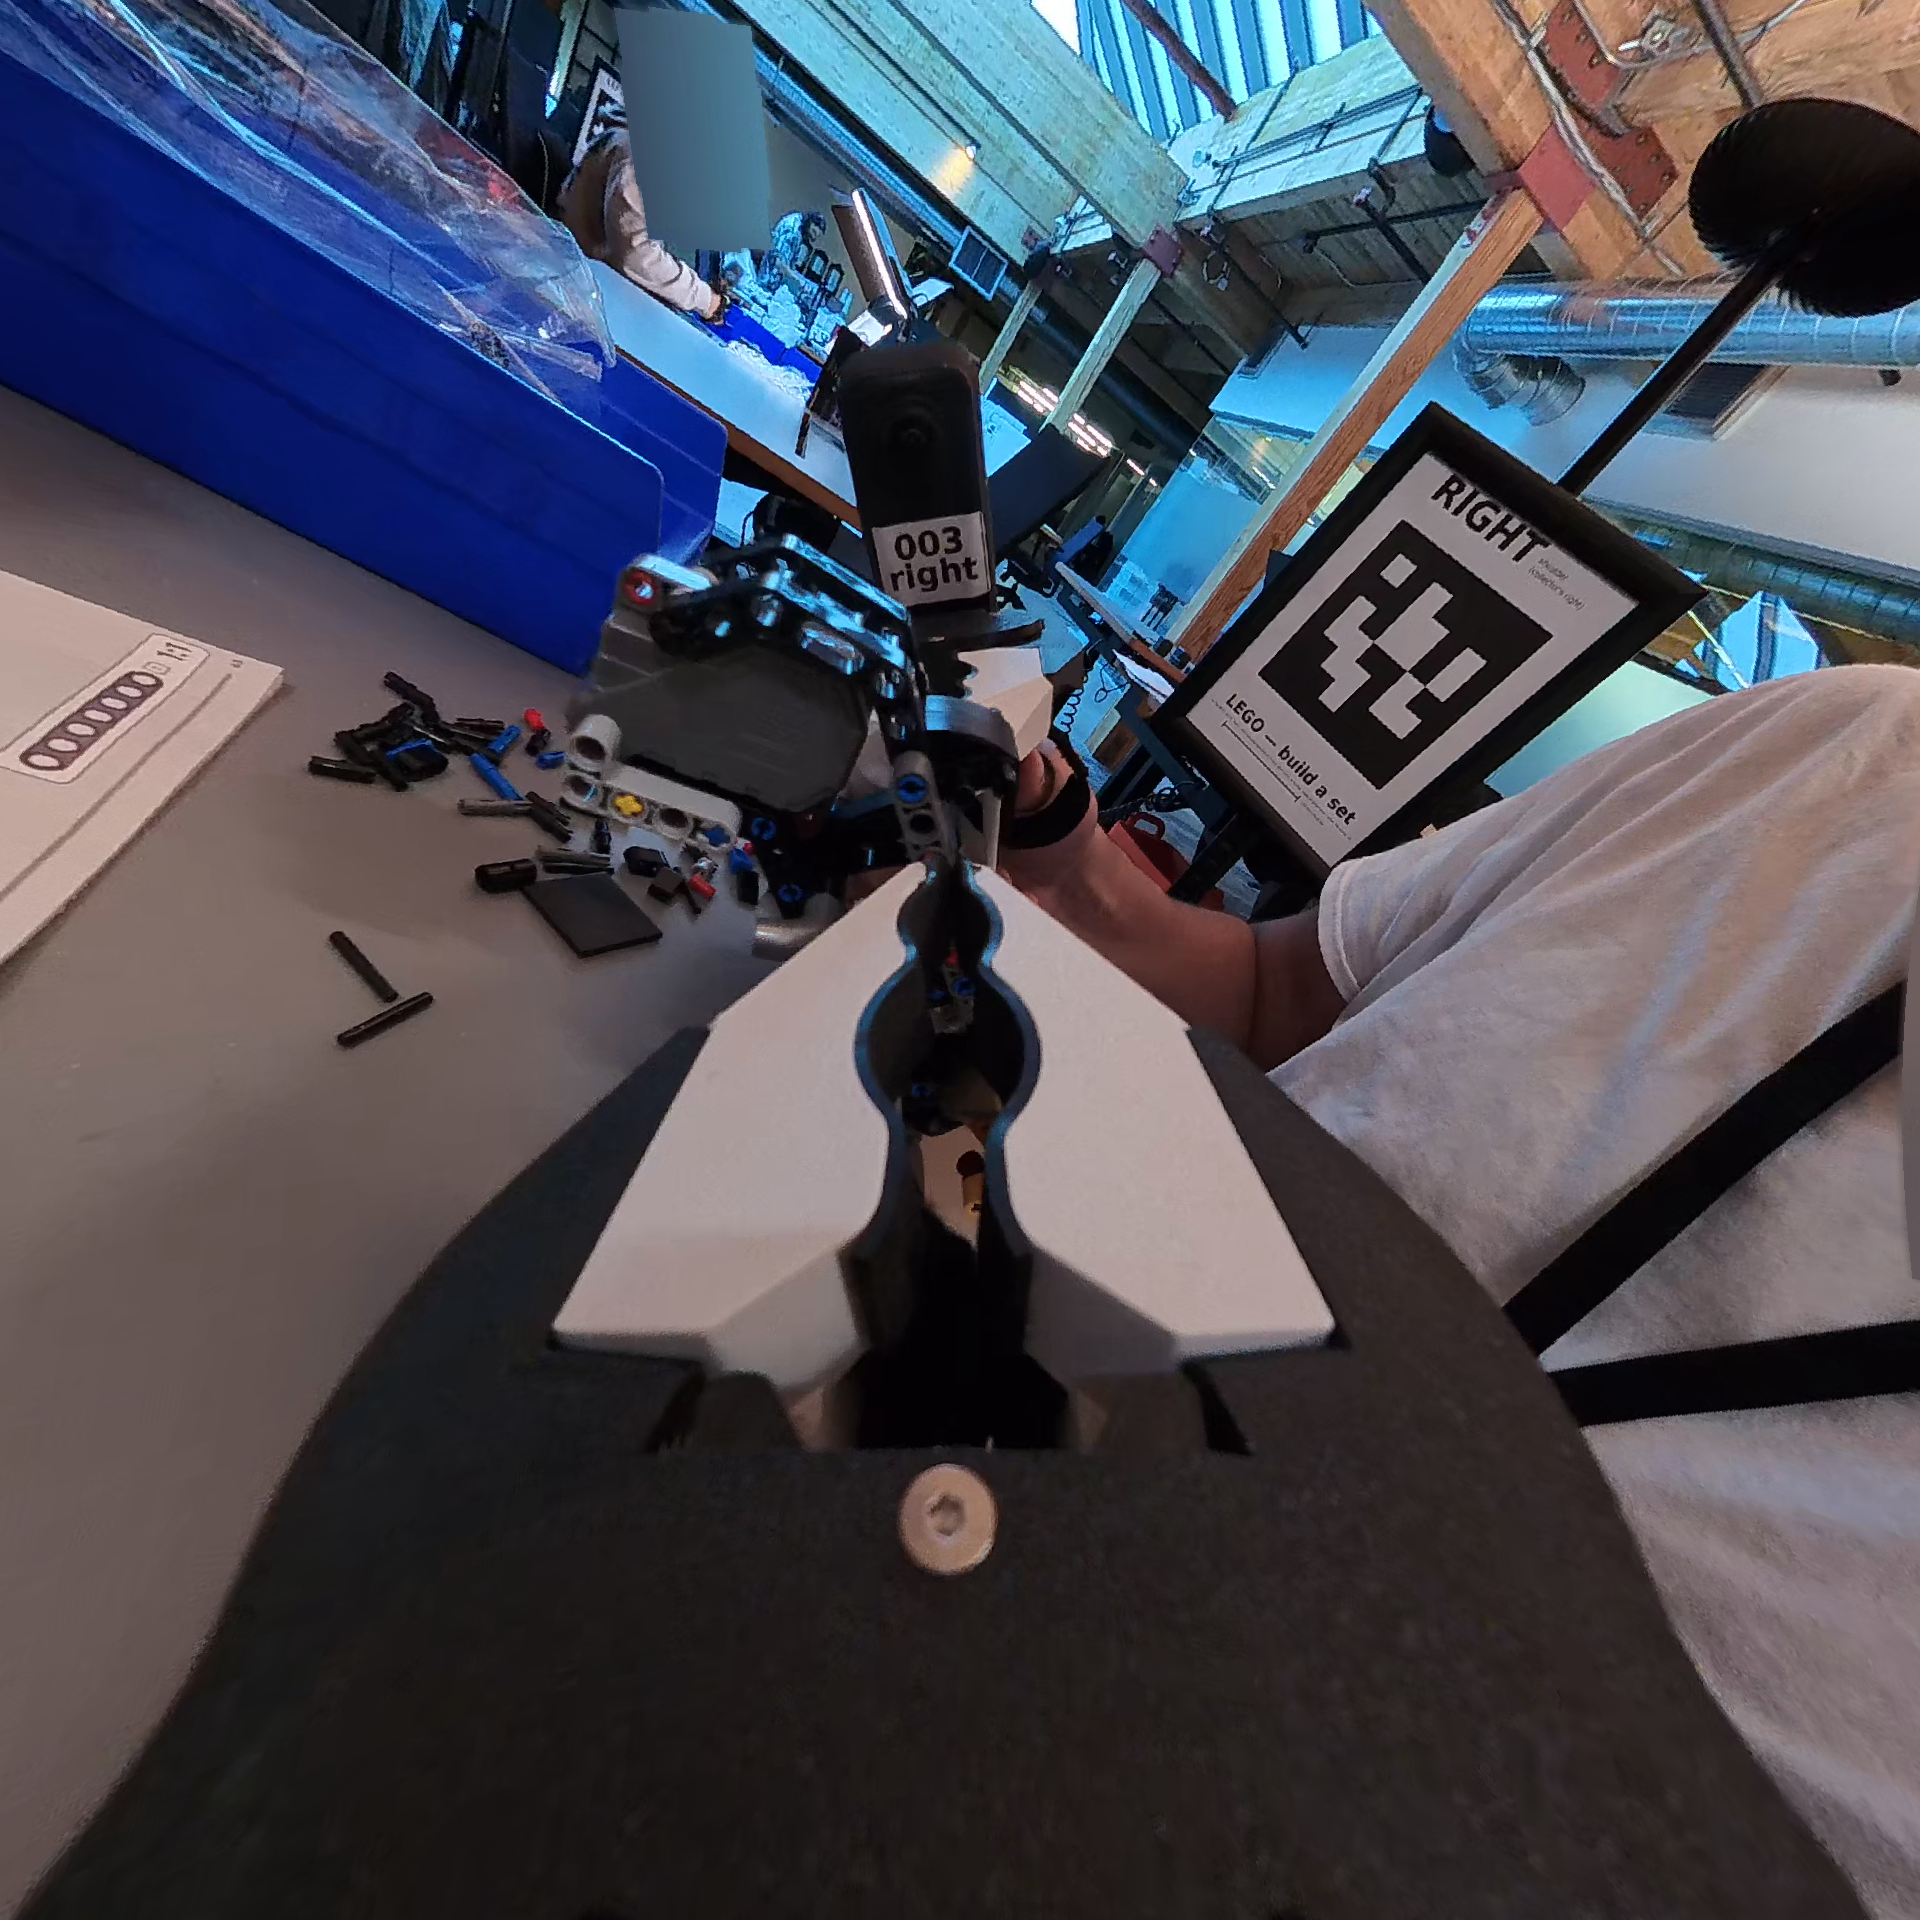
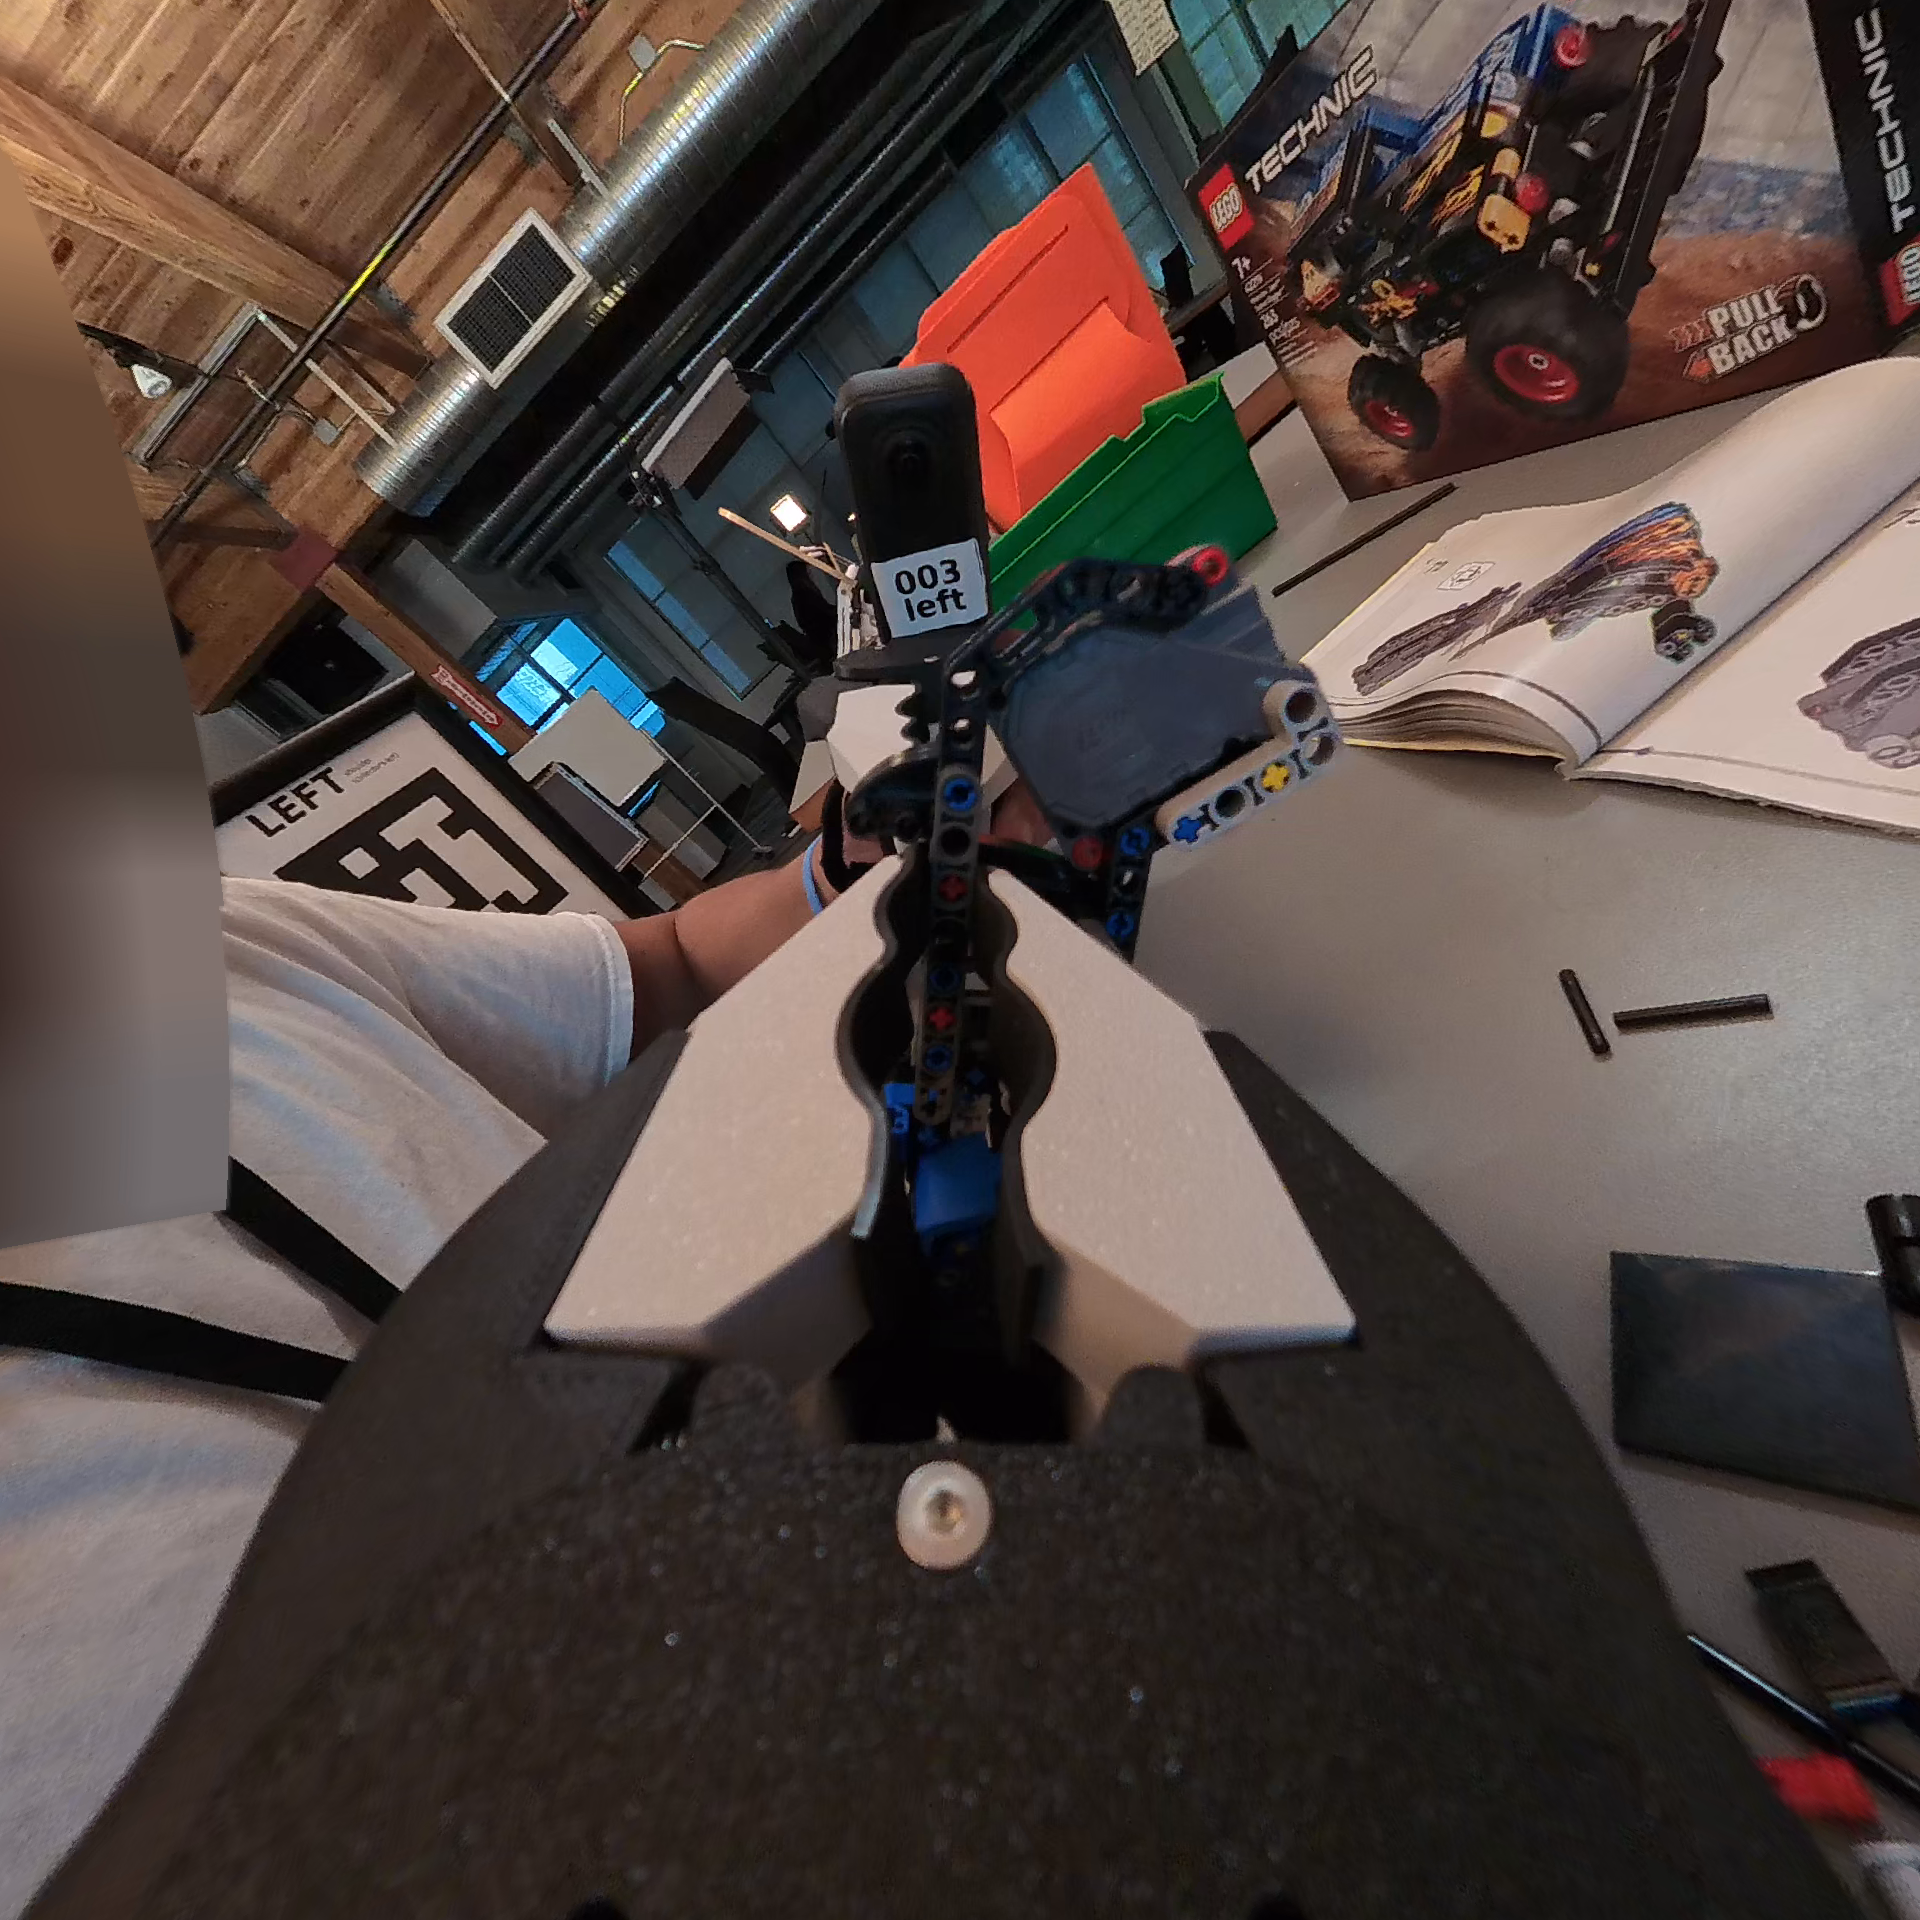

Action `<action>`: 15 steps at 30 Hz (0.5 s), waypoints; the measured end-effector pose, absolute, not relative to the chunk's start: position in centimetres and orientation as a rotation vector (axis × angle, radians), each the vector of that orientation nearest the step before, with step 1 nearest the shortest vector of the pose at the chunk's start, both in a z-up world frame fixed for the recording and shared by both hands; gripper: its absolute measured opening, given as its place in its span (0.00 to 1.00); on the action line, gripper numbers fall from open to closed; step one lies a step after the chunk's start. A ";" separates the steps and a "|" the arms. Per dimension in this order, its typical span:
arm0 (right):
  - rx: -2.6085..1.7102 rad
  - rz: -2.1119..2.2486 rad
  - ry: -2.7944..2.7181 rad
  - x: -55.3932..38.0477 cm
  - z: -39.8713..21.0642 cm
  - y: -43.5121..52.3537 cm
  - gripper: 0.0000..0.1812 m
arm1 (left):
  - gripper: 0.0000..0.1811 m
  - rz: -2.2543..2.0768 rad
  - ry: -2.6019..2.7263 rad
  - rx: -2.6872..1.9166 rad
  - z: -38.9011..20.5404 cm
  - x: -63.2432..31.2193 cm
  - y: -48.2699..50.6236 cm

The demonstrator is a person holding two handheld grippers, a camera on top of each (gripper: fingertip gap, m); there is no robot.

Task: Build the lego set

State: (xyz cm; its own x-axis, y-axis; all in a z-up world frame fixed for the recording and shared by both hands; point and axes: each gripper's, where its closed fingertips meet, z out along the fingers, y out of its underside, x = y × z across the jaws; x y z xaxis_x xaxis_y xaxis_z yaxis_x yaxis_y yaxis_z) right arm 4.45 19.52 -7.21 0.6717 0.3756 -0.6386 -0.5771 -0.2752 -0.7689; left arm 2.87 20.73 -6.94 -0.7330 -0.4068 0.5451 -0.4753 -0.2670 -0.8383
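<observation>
We hold the half-built lego assembly (image 2: 1122, 717) — a dark grey motor block framed by black perforated beams, with a white beam at its foot — up off the grey worktop (image 2: 1455, 1039), between the two tools. The left tool (image 1: 940, 883) is nearly shut, its white fingers (image 1: 790, 1143) pinching a thin black beam that runs lengthwise straight away from it toward the block. The right tool (image 2: 948, 883) faces it from the other side, likewise narrow, clamped along a black beam (image 2: 951, 831) studded with blue and red pins. Loose black and blue pieces (image 1: 499, 769) lie on the worktop beyond, probably the next parts to fetch.
</observation>
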 end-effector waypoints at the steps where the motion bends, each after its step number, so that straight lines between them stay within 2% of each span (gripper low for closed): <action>1: -1.606 0.929 0.165 4.4 -7.2 19.5 0.04 | 0.00 2.187 -1.874 1.119 -6.9 2.8 20.7; 15: -1.618 0.942 0.166 4.3 -7.4 19.2 0.04 | 0.00 2.173 -1.899 1.113 -7.2 2.6 20.4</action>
